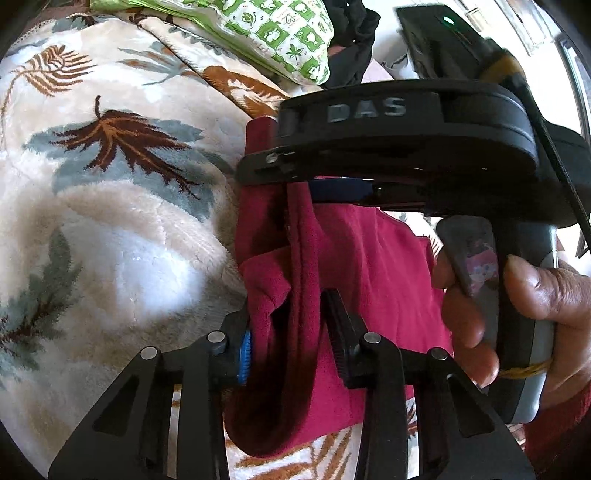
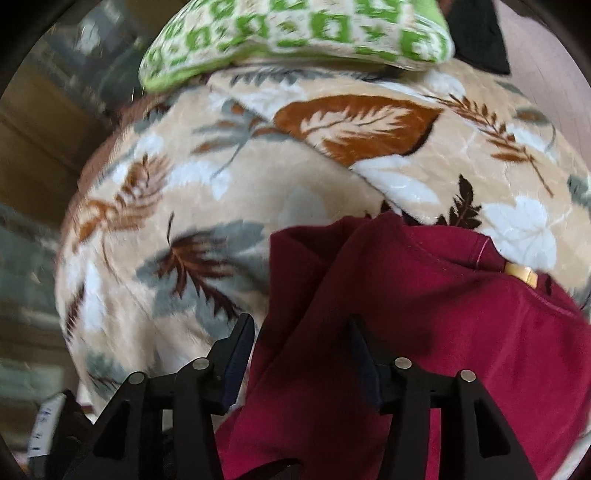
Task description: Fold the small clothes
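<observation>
A small dark red garment [image 1: 369, 280] lies bunched on a leaf-patterned fleece blanket [image 1: 110, 206]. My left gripper [image 1: 291, 336] has its fingers partly apart with a thick fold of the garment between them. The right gripper [image 1: 295, 177] shows in the left wrist view just above, reaching in from the right, its jaws pinching the garment's upper edge. In the right wrist view the garment [image 2: 424, 332] fills the lower right and runs between the right gripper's [image 2: 303, 350] fingers, which stand apart around the cloth. A yellow label [image 2: 521, 275] shows on the garment.
A green-and-white patterned pillow [image 2: 295, 37] lies at the far end of the blanket [image 2: 221, 184], and it also shows in the left wrist view [image 1: 280, 33]. A black cloth [image 1: 351, 40] sits beside it. The blanket's left edge drops off to blurred surroundings.
</observation>
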